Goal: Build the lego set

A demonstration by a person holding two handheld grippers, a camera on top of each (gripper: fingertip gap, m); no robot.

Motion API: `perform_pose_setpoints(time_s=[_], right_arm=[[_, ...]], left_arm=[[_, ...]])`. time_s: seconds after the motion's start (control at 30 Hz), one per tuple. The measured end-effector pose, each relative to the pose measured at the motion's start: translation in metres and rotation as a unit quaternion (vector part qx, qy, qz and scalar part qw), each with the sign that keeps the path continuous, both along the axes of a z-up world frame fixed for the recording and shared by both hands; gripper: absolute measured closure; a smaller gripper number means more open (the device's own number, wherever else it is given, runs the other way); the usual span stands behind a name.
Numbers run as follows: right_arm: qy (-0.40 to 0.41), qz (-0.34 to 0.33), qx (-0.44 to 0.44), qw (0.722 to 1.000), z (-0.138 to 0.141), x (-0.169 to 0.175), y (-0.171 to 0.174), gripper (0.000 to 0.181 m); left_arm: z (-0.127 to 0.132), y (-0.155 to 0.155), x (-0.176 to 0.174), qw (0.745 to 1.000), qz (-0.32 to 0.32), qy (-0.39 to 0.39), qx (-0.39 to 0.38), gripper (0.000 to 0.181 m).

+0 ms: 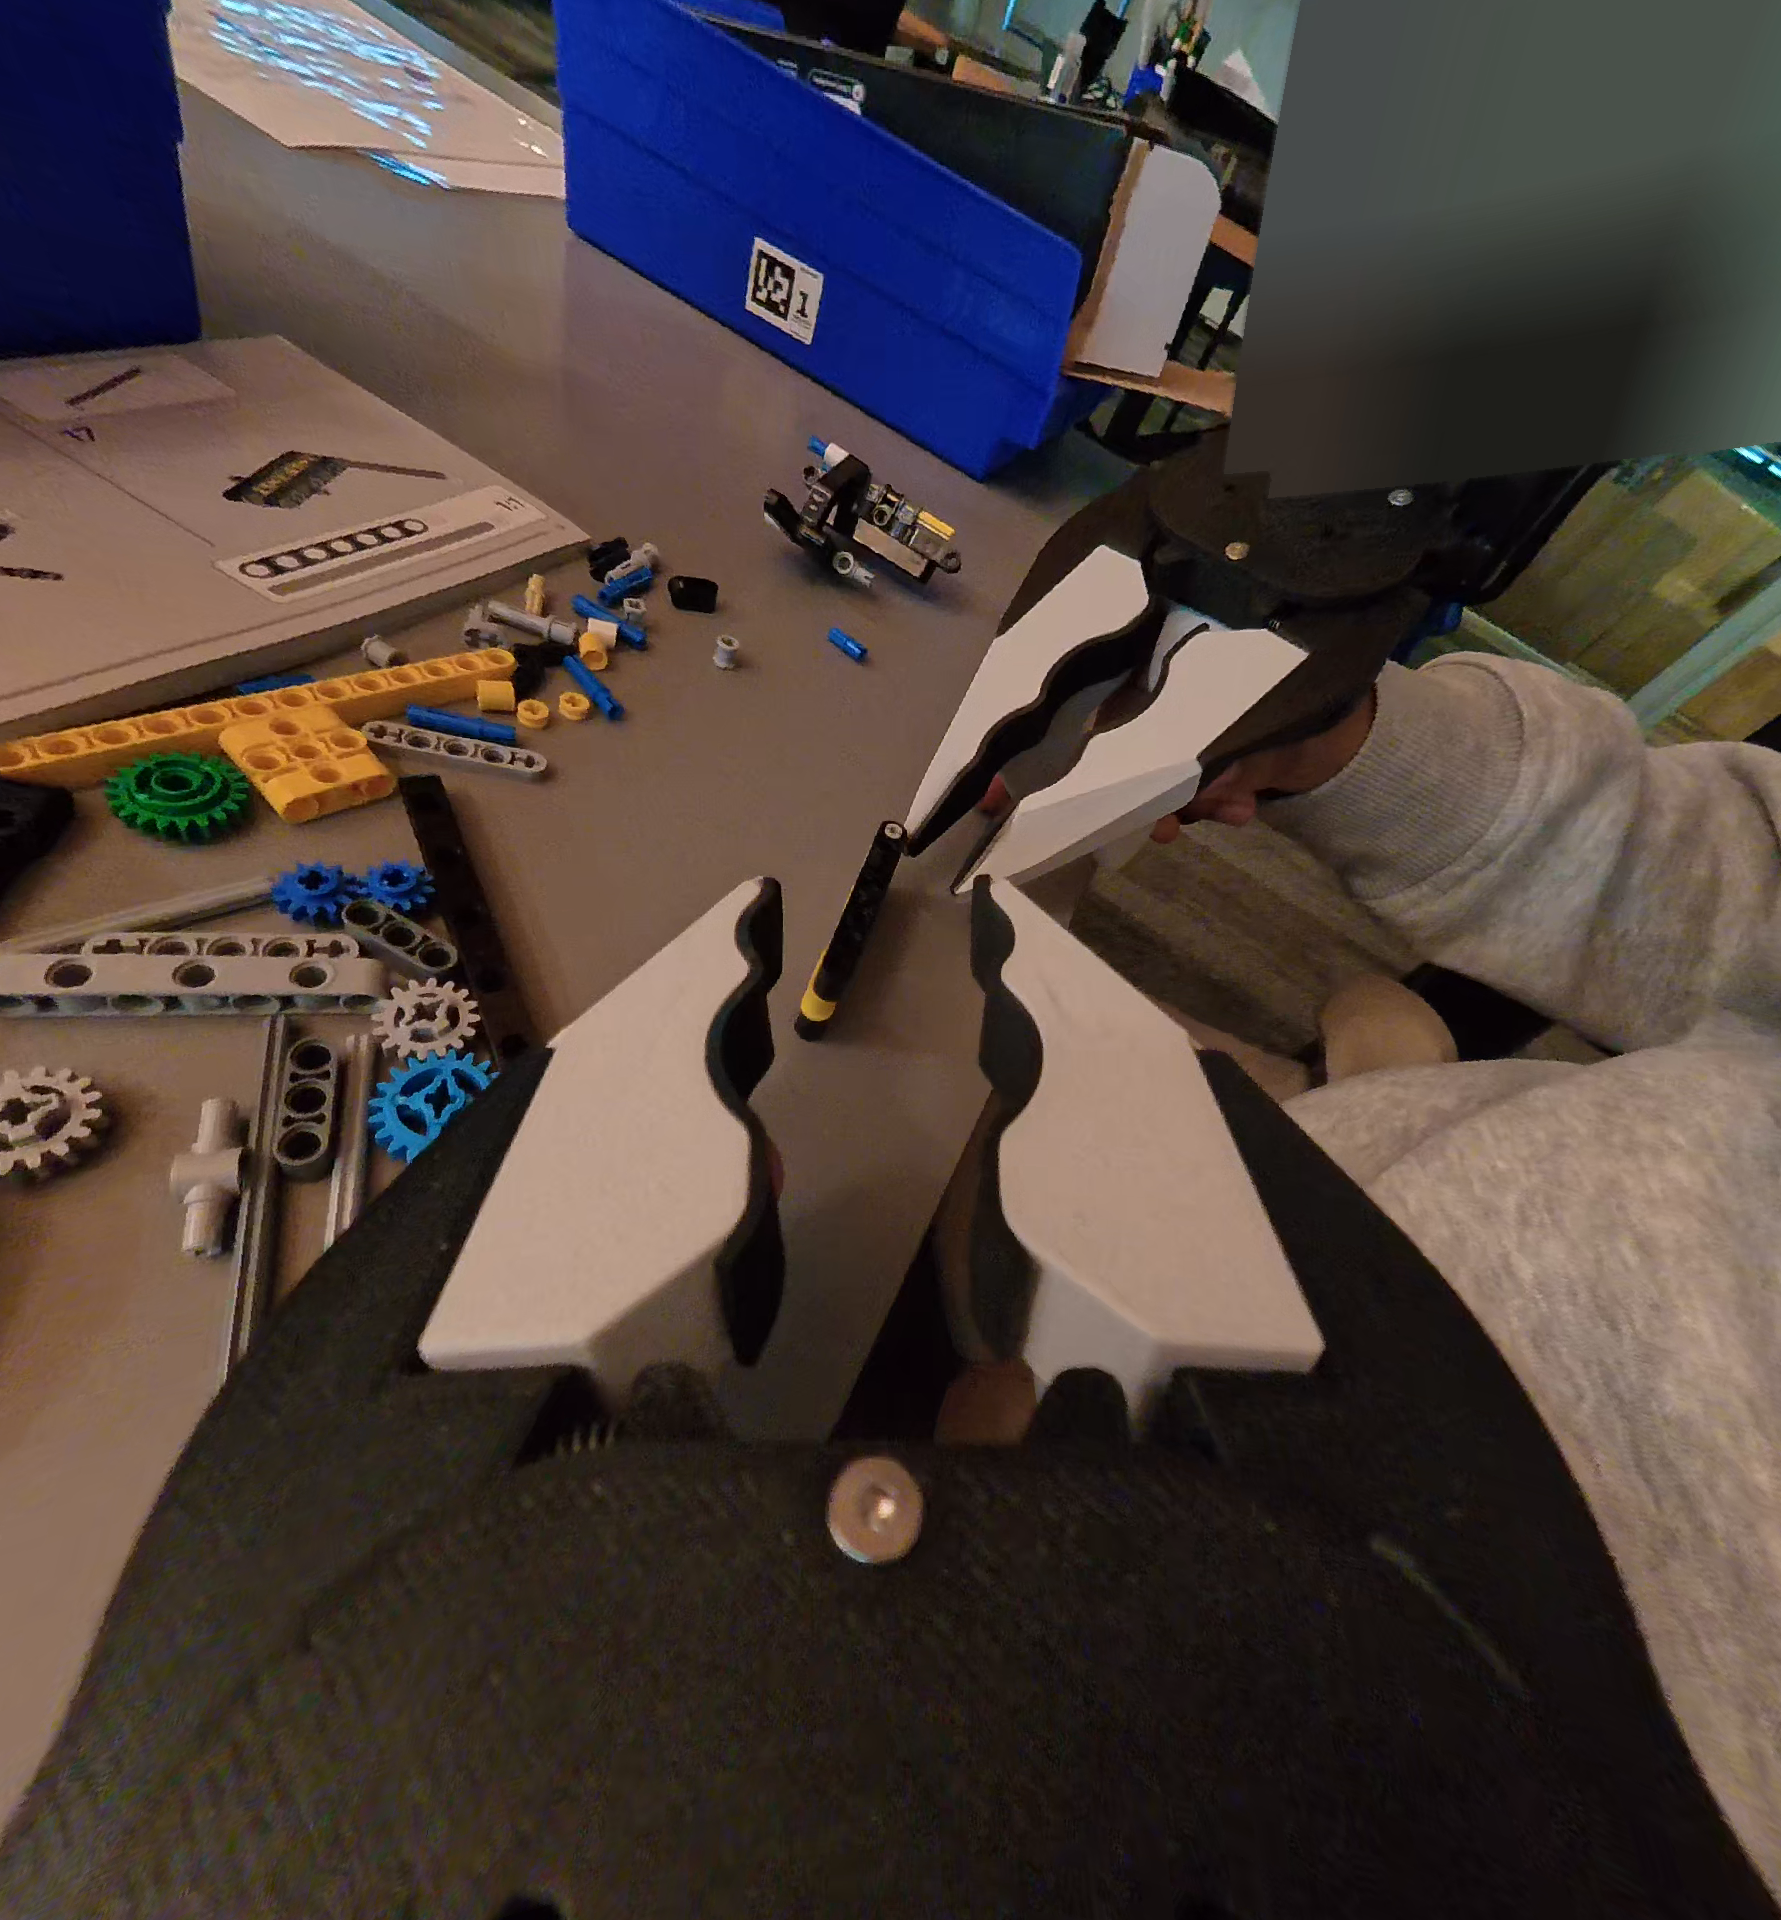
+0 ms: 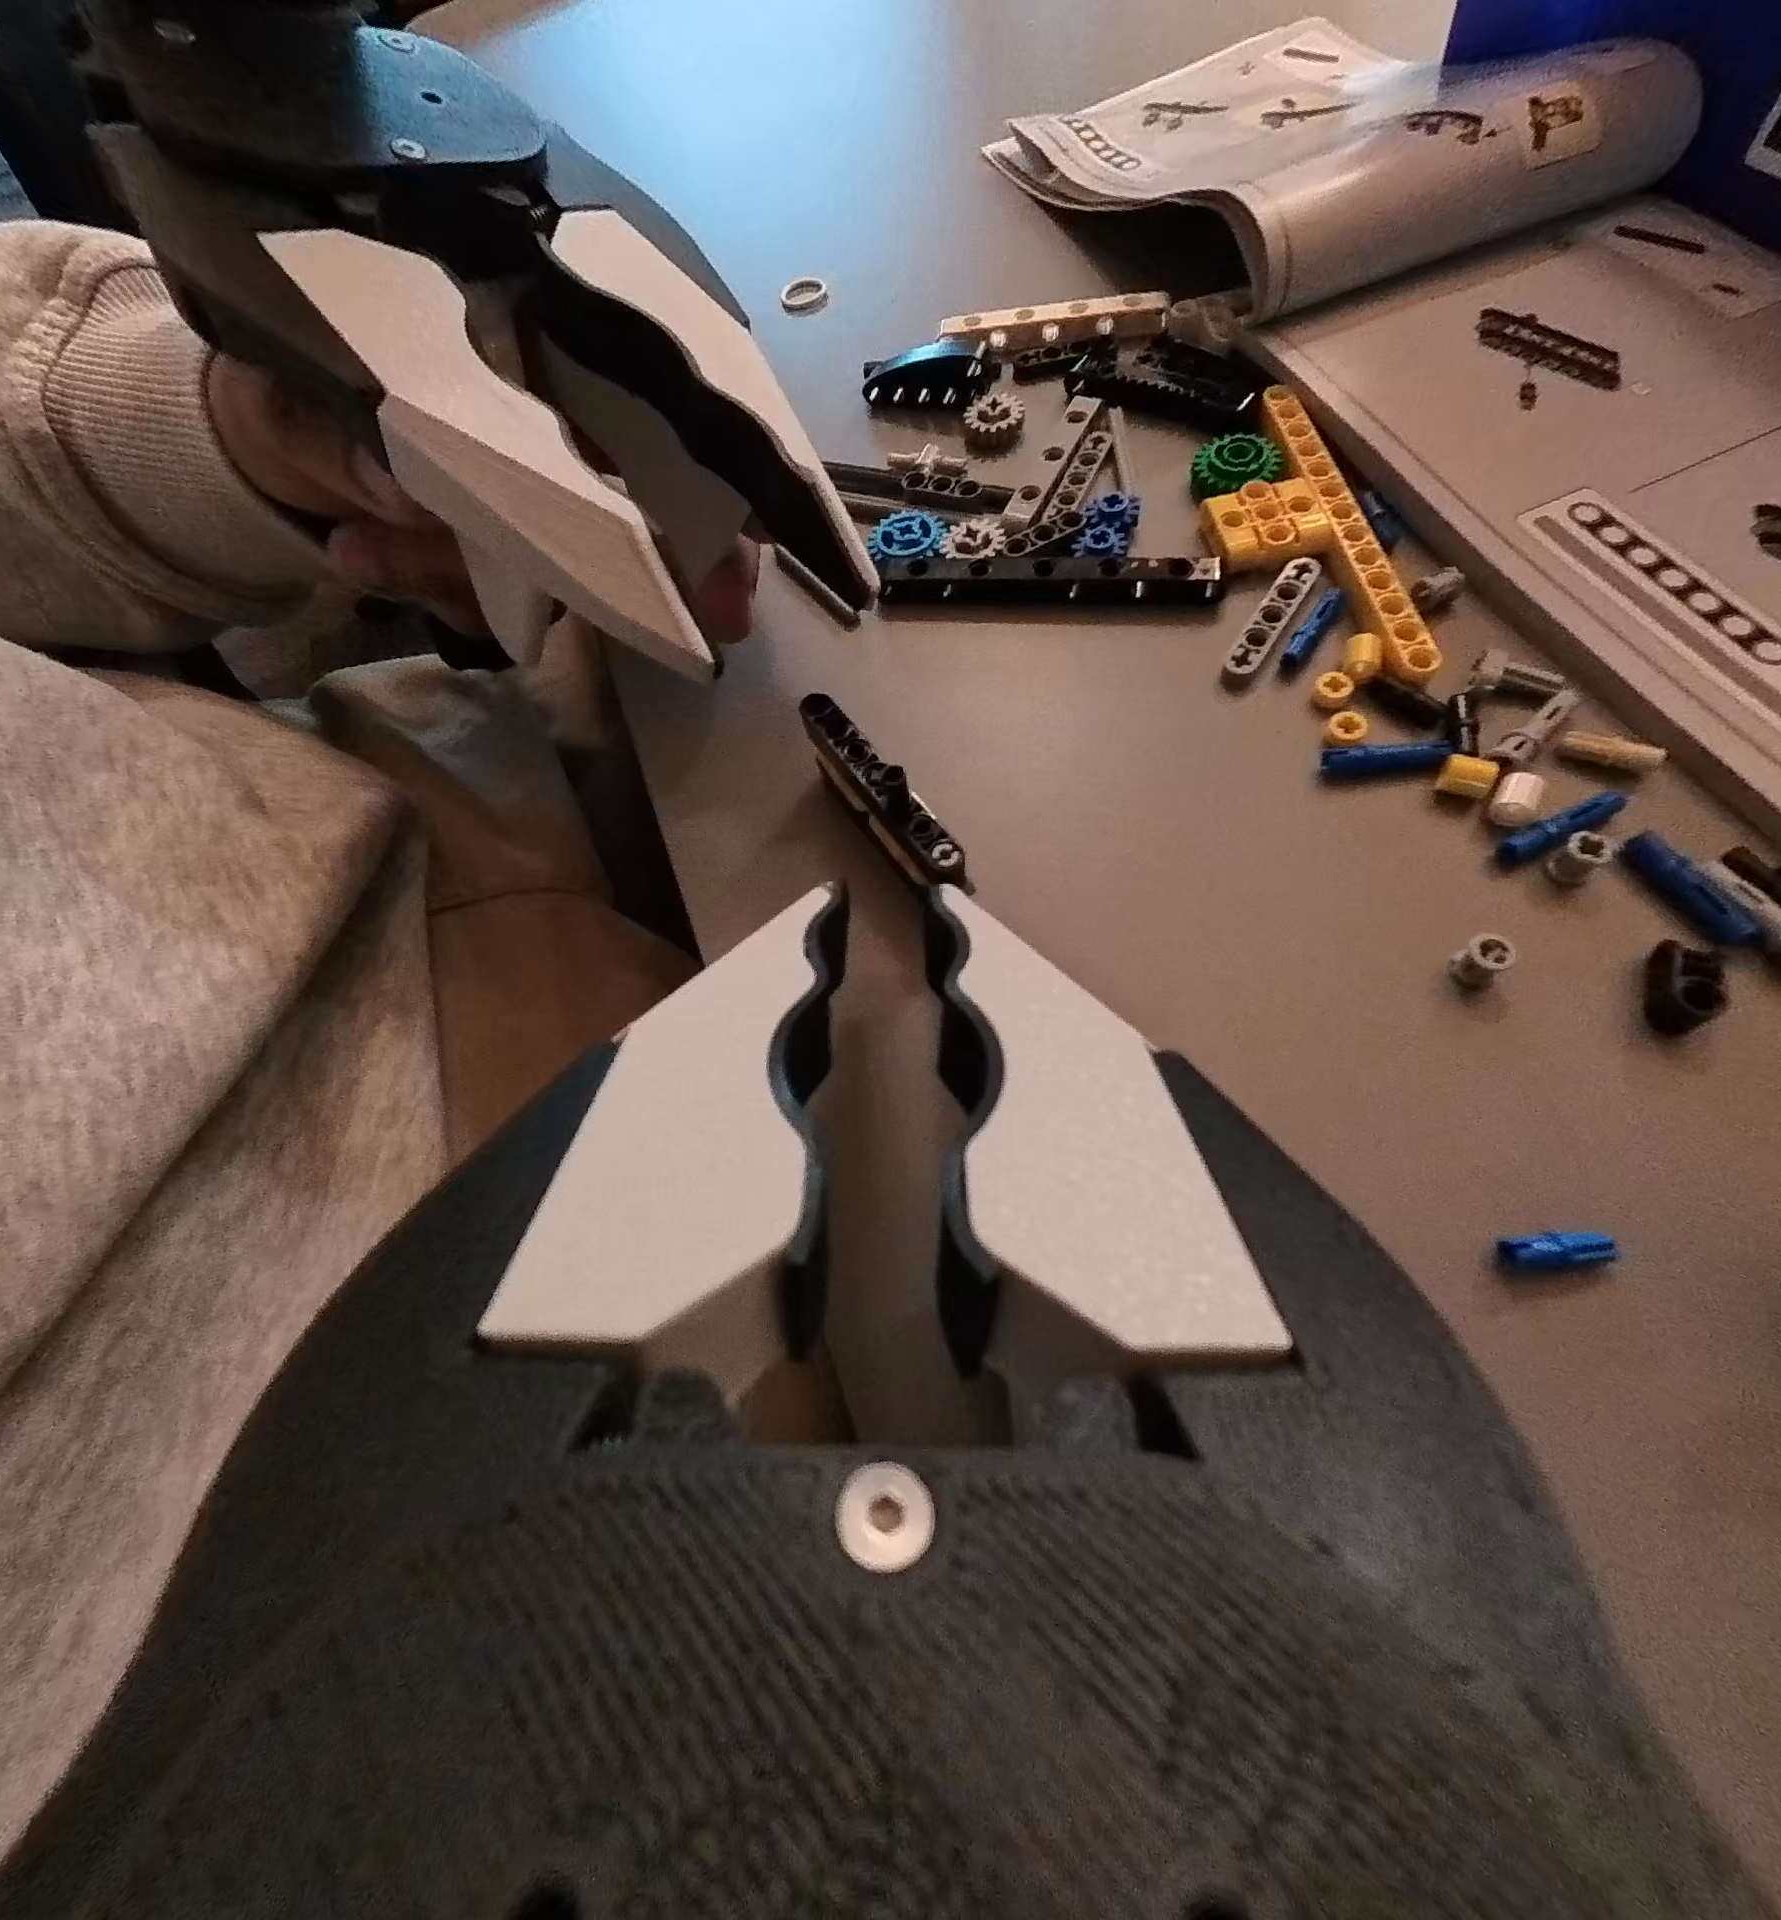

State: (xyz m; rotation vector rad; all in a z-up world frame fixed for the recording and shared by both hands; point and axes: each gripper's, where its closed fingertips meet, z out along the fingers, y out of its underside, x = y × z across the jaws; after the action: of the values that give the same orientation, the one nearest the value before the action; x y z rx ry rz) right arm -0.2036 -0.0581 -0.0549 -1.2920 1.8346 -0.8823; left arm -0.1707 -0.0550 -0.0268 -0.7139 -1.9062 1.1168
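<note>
Centrally, in the left wrist view: a short black studded lego beam with a yellow band (image 1: 850,935) lies on the grey worktop (image 1: 678,416), between and just beyond the tips of the left gripper (image 1: 875,894), whose fingers are spread and hold nothing. The right gripper (image 1: 933,857) enters from the right of the frame, tips near the beam's far end; its fingers stand slightly parted and empty, as its own view shows. Left of frame: loose parts, including a long yellow perforated beam (image 1: 242,712), a green toothed gear (image 1: 177,795) and blue gears (image 1: 351,888). Upper left: an open printed instruction booklet (image 1: 190,499). Upper centre: a blue plastic bin (image 1: 813,239) and a small partly built black-and-grey assembly (image 1: 865,520).
</note>
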Motion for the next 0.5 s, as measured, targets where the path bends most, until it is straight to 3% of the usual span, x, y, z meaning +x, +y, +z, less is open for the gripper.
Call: perform_pose_setpoints(time_s=[0.5], right_arm=[[0.000, 0.000, 0.004, 1.000, -0.0005, 0.0000, -0.0002, 0.167]], left_arm=[[-0.0014, -0.0001, -0.0003, 1.000, -0.001, -0.004, 0.001, 0.147]])
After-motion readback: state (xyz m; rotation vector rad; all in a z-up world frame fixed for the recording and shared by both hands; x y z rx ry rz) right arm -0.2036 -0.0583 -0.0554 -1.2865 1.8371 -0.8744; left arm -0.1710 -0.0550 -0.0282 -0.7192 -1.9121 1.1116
